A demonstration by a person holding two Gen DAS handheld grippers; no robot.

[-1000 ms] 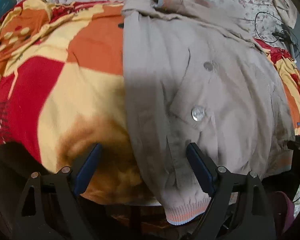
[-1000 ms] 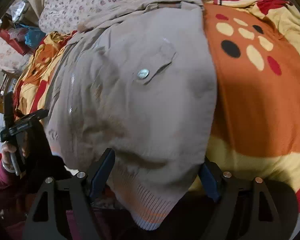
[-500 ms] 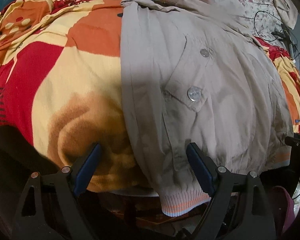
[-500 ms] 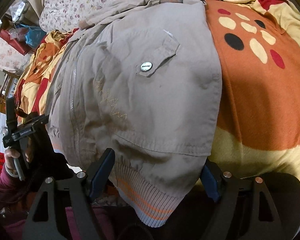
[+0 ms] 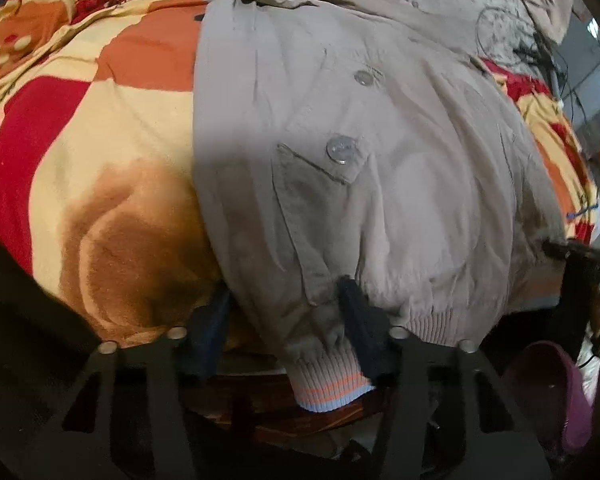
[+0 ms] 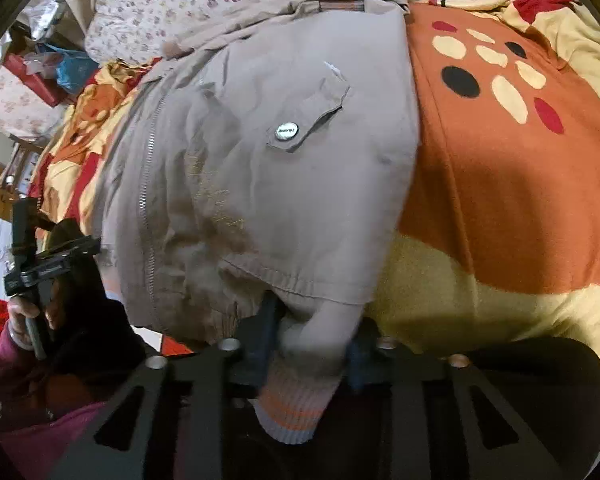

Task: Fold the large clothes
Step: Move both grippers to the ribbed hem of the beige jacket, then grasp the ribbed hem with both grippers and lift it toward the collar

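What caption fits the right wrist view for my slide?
Right gripper, jaws just closed, pinches the ribbed hem corner of a beige jacket spread on an orange patterned blanket.

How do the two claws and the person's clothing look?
Both claws, left claw and right claw, have black open-frame fingers with triangular cut-outs, silver round bolts and dark blue pads. The sleeve is magenta.

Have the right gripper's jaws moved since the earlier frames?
Yes. The right gripper has just been closing: its jaws came inward from either side of the jacket hem corner and now pinch its ribbed cuff.
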